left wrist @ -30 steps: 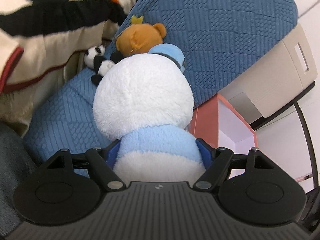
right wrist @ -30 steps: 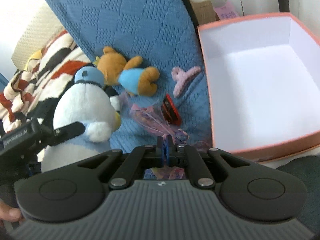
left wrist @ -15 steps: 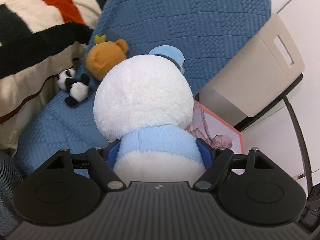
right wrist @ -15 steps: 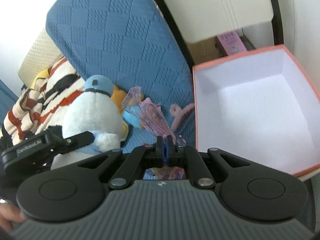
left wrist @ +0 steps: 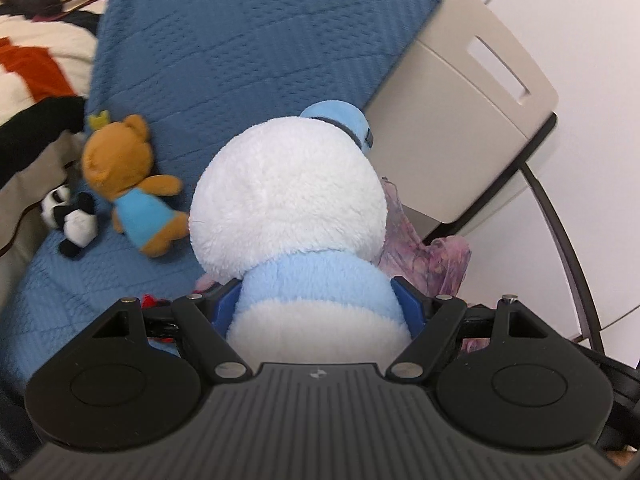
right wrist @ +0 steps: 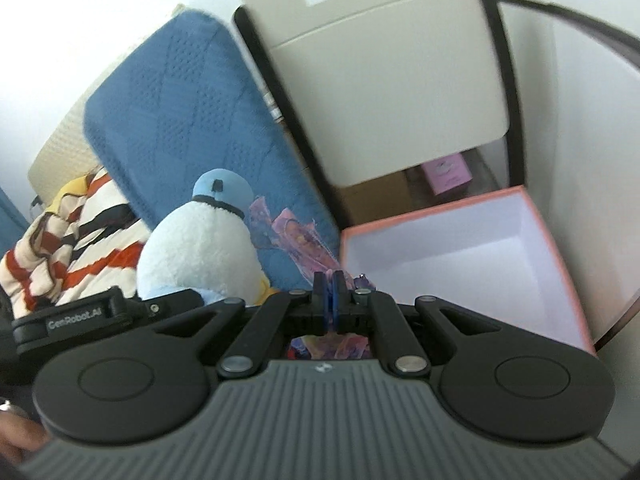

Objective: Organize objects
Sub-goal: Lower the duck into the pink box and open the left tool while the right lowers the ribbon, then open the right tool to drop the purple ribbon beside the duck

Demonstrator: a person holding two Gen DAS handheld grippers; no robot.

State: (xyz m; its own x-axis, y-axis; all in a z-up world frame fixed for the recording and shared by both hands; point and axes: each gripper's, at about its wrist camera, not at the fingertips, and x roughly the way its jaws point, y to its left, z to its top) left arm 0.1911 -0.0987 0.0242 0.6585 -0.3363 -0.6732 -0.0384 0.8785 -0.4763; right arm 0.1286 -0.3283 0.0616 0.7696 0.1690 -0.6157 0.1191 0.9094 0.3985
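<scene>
My left gripper (left wrist: 318,300) is shut on a big white plush with a light blue body and cap (left wrist: 288,208), held up off the blue quilt; the same white plush (right wrist: 200,248) shows at the left of the right wrist view. My right gripper (right wrist: 330,292) is shut on a pink and purple crinkled bag (right wrist: 296,240), which hangs in the air left of an open pink box (right wrist: 460,256) with a white inside. The bag (left wrist: 424,248) also peeks out behind the plush. A brown bear in a blue shirt (left wrist: 132,184) and a small panda (left wrist: 72,220) lie on the quilt.
A blue quilted cushion (left wrist: 248,48) stands behind the toys, a striped blanket (left wrist: 36,56) at its left. A beige chair back (right wrist: 380,80) with a dark frame rises behind the box. A small red thing (left wrist: 150,301) lies on the quilt.
Both grippers have risen with their loads. The plush has come up off the quilt, and the bag has lifted off the quilt toward the box. The hair clip has left the right view.
</scene>
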